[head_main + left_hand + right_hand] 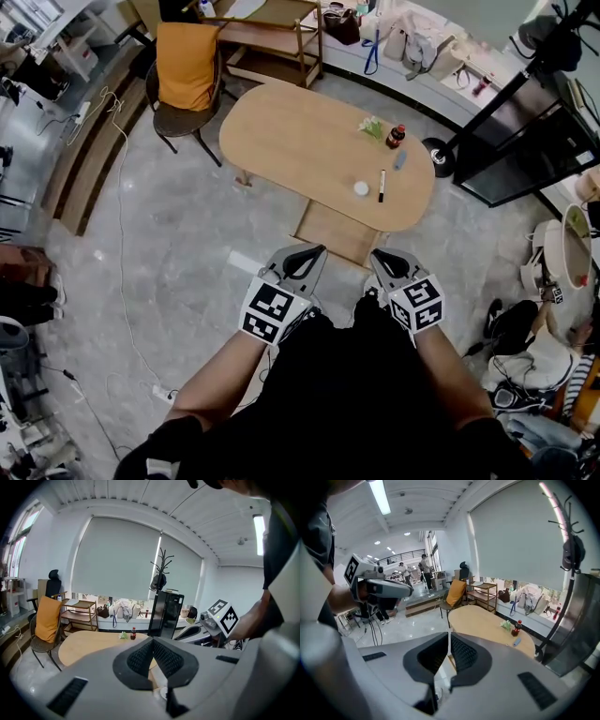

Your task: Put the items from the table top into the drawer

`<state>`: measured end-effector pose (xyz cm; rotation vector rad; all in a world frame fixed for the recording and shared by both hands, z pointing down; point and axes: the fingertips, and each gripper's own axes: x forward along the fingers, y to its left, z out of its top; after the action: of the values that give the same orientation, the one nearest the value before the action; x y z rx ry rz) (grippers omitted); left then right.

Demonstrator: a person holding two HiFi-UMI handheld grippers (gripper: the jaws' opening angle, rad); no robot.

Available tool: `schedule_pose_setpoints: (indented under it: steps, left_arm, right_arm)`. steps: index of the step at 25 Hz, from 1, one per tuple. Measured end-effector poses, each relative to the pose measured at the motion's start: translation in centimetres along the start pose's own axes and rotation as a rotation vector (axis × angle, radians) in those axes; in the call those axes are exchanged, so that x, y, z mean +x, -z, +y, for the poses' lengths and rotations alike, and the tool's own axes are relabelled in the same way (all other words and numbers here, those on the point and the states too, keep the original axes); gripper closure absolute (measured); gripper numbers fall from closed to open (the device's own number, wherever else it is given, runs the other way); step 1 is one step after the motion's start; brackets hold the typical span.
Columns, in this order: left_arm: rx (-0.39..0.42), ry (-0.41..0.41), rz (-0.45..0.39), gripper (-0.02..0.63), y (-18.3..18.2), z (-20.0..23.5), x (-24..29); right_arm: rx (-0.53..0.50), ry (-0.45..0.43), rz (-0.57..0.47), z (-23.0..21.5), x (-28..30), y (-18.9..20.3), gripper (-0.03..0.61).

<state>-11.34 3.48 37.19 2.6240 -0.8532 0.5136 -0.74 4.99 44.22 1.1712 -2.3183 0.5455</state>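
Note:
An oval wooden table stands ahead of me. On its right part lie a green wad, a small dark bottle with a red cap, a grey-blue piece, a black marker and a white round lid. An open wooden drawer sticks out from the table's near side. My left gripper and right gripper hover side by side short of the drawer, both shut and empty. The bottle shows in both gripper views.
A chair with an orange cushion stands at the table's far left, with a wooden shelf behind it. A black cabinet and a stand's round base are at the right. Cables trail over the grey floor.

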Motion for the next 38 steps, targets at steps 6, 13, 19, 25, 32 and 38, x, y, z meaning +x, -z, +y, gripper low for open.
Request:
schedule_pose_setpoints:
  steps: [6,13,19,25,32,38]
  left_arm:
    - [-0.040,-0.071,0.001,0.612,0.4,3.0,0.5]
    - [-0.151,-0.200,0.029,0.612,0.3,5.6,5.1]
    - [-0.230,-0.310,0.084,0.612,1.0,7.2,9.2]
    - [-0.317,-0.403,0.182,0.612,4.7,7.6,11.2]
    - [-0.415,-0.475,0.236,0.612,7.6,7.9,12.8]
    - [-0.440,-0.483,0.228,0.612,8.2,8.4,13.9]
  right_arm:
    - [-0.053,-0.021,0.193,-4.6,7.2,4.8,0.574]
    - [-0.151,-0.056,0.392,-14.0,14.3,10.6,0.569]
    - [-0.171,-0.104,0.490,-20.8,21.9,15.2,0.455]
    - [-0.237,-0.131,0.585,-25.8,29.9,18.3,0.342]
    - [-0.312,-0.177,0.631,-26.9,36.3,20.0,0.295]
    - [-0.342,-0.166,0.660,-26.9,37.8,21.0,0.298]
